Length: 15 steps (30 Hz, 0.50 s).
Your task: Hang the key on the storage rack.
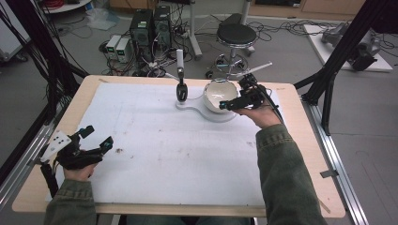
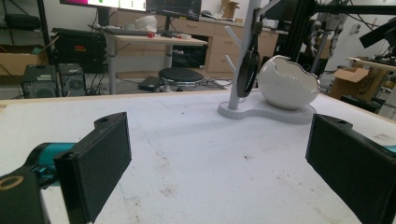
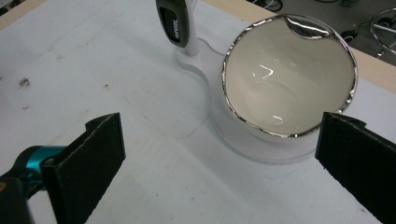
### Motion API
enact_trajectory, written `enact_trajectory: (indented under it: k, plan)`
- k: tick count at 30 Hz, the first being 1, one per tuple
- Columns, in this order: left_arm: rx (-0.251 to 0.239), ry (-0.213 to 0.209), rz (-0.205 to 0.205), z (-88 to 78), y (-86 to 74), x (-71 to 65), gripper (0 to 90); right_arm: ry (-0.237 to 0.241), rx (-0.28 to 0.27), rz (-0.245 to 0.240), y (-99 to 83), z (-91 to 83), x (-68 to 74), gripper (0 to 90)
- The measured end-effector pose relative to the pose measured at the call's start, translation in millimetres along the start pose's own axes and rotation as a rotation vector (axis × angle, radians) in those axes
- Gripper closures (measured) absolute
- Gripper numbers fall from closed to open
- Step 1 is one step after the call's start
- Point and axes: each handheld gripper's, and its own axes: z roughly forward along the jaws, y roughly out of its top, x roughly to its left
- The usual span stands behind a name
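A white egg-shaped bowl [image 1: 217,93] [image 2: 287,84] [image 3: 285,79] with a silver rim sits on a flat white stand base [image 1: 192,107] [image 2: 261,111] at the table's far middle. It looks empty inside. On the same base rises a white branched post [image 1: 179,58] with a black oblong object [image 1: 181,91] [image 2: 247,74] [image 3: 173,23] hanging from it. My right gripper [image 1: 234,93] [image 3: 219,158] is open, close to the bowl's near side, with nothing between its jaws. My left gripper [image 1: 99,137] [image 2: 219,158] is open and empty, low over the mat near the table's left edge.
A white mat [image 1: 155,150] with a few dark specks covers most of the wooden table [image 1: 28,192]. Beyond the far edge stand a black stool [image 1: 237,35] and computer towers [image 1: 150,28] among cables. Black frame posts flank the table.
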Motion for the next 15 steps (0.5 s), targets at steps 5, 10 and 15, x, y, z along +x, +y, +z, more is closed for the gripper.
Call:
enact_trajectory:
  k: [5, 10, 15]
  plan:
    - [0.001, 0.002, -0.001, -0.2, 0.0, 0.7, 7.1, -0.005, -0.019, 0.020, -15.6, -10.1, -7.2, 0.5]
    - [-0.002, -0.003, -0.002, 0.1, -0.1, 0.7, 7.1, -0.012, -0.047, 0.041, -31.5, -20.9, -14.7, 0.6]
    - [-0.011, -0.008, -0.006, 0.0, 0.0, 0.0, 7.1, -0.002, -0.076, 0.052, -46.0, -29.3, -18.0, 0.6]
